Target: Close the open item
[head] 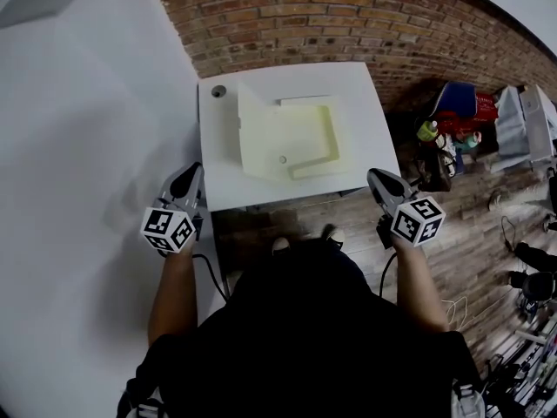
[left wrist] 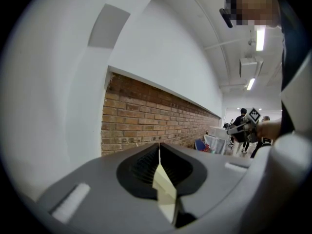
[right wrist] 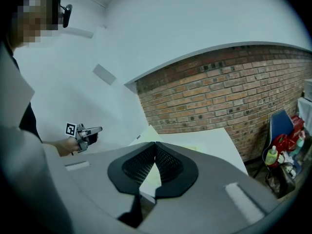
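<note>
Closing is not yet being started: the cream box [head: 296,142] is lying open on the white table [head: 361,103] at twelve o'clock; the left gripper [head: 188,179] and right gripper [head: 378,179] are being held short of it, jaws together, empty.

Surface: square white table [head: 370,138]. On top, near centre: pale cream shallow box [head: 305,142], open, with its lid flap raised along the left side (interior looks faintly yellow). Far left corner: small round grey object [head: 218,91], apart from the box.

The round object [head: 218,91] is unidentifiably small.
</note>
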`<state>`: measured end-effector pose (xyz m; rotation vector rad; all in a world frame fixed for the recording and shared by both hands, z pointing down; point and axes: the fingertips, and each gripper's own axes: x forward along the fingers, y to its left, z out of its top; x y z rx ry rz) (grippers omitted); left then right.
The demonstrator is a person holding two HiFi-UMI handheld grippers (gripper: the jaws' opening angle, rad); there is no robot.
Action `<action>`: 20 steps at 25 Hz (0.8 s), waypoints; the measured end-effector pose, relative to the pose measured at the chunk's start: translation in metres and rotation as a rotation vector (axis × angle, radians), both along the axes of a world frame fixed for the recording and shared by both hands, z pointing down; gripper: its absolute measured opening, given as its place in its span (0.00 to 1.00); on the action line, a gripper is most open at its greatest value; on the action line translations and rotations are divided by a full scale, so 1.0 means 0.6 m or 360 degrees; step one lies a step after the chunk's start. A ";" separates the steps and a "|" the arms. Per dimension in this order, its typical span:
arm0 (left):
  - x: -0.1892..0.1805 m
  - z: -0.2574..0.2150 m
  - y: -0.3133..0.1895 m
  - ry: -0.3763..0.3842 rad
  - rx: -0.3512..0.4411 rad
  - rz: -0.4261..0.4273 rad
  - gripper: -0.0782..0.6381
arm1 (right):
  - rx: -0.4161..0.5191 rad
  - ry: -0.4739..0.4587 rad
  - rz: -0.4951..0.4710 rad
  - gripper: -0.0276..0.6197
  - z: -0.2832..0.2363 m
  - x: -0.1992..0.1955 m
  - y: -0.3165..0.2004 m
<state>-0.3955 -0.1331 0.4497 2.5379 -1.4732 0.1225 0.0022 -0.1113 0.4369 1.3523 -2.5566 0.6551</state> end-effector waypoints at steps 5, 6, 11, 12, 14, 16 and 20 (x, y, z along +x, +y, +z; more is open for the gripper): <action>0.008 -0.004 -0.002 -0.0011 0.0002 -0.0047 0.12 | 0.0007 -0.0018 -0.0034 0.05 0.003 0.016 -0.013; 0.012 -0.008 -0.002 -0.0019 0.0008 -0.0054 0.12 | 0.0009 -0.0021 -0.0045 0.05 0.003 0.019 -0.016; 0.035 -0.020 0.001 -0.0011 0.0021 -0.0118 0.12 | 0.0015 -0.0026 -0.0107 0.05 0.005 0.046 -0.035; 0.041 -0.020 0.002 -0.0008 0.0019 -0.0128 0.12 | 0.0017 -0.0024 -0.0121 0.05 0.005 0.051 -0.040; 0.056 -0.017 0.005 -0.0019 0.0010 -0.0142 0.12 | 0.0019 -0.0025 -0.0152 0.05 0.004 0.062 -0.047; 0.069 -0.015 0.008 -0.0030 0.0001 -0.0166 0.12 | 0.0015 -0.0026 -0.0183 0.05 0.004 0.077 -0.052; 0.095 -0.012 0.011 -0.0047 -0.0005 -0.0215 0.12 | -0.0021 -0.0007 -0.0249 0.05 0.017 0.108 -0.068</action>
